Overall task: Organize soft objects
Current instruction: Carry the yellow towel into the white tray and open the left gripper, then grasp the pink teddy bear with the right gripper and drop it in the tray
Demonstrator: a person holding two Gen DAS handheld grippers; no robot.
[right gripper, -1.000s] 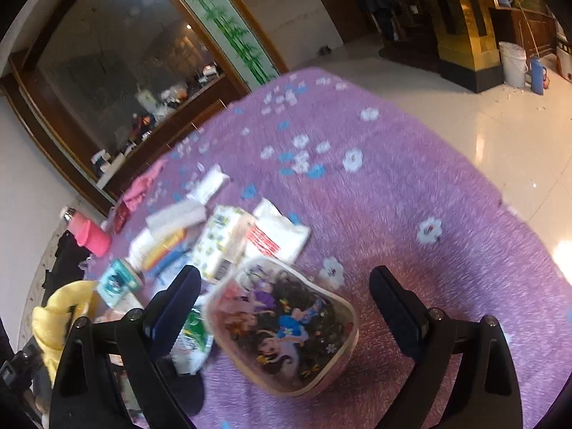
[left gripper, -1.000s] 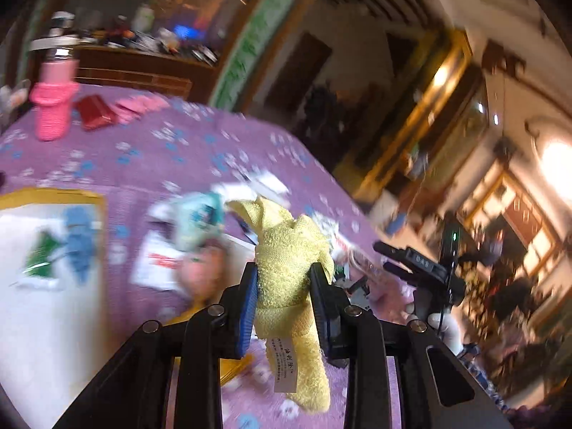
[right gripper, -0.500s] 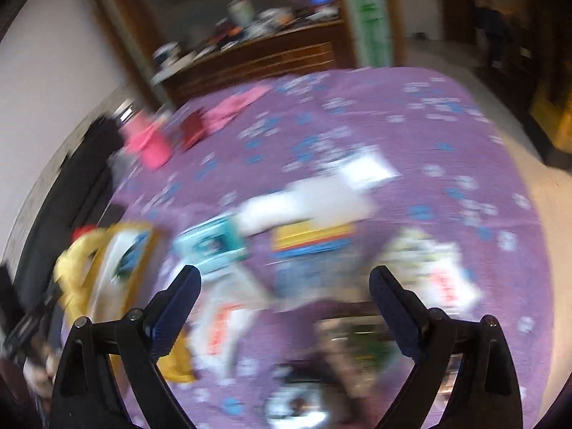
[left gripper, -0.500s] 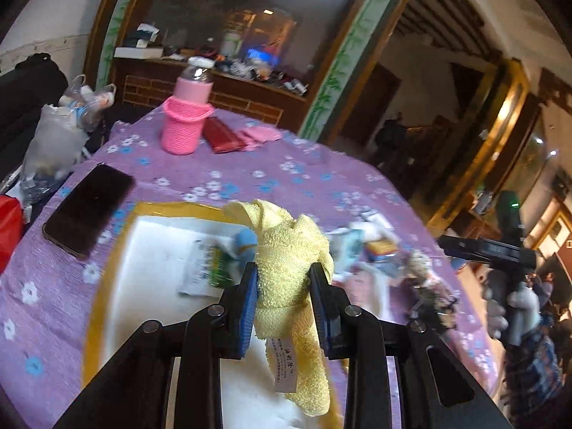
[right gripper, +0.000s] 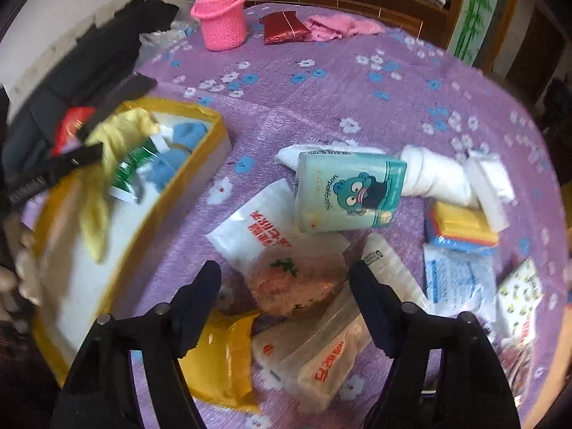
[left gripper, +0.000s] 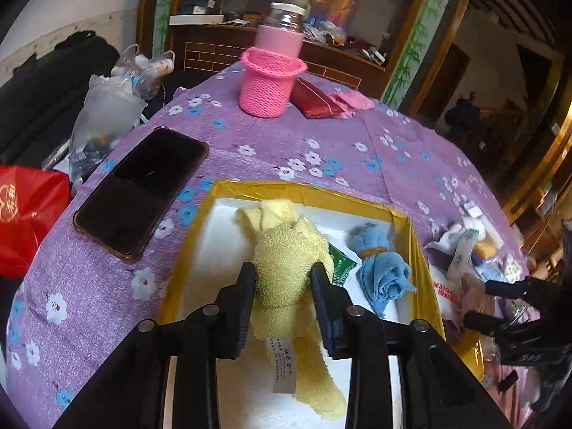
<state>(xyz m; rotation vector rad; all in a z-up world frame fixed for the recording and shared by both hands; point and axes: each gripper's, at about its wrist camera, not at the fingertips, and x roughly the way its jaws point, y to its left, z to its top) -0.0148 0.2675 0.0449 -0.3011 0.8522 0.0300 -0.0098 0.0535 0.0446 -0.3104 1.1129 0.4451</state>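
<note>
My left gripper [left gripper: 284, 279] is shut on a yellow towel [left gripper: 289, 254] and holds it inside the yellow-rimmed white box [left gripper: 311, 191]; the towel's far end rests on the box floor. A blue cloth [left gripper: 380, 271] and a green packet [left gripper: 341, 262] lie in the box beside it. My right gripper [right gripper: 284, 286] is open and empty above a round pink-brown puff [right gripper: 296, 282] among soft packs: a teal tissue pack [right gripper: 348, 193], white rolled cloth [right gripper: 434, 175], snack bags [right gripper: 321, 357]. The box [right gripper: 200, 171] and the yellow towel [right gripper: 107, 164] show at left in the right wrist view.
A black phone [left gripper: 143, 186] lies left of the box. A pink knitted bottle sleeve [left gripper: 270, 82], a red pouch [left gripper: 318, 102] and pink cloth [left gripper: 352, 102] sit at the far table edge. A plastic bag [left gripper: 107, 114] and red bag [left gripper: 25, 214] are at left.
My left gripper carried the yellow towel over and down into the box. My right gripper swung back and lowered over the pile of packs, still open.
</note>
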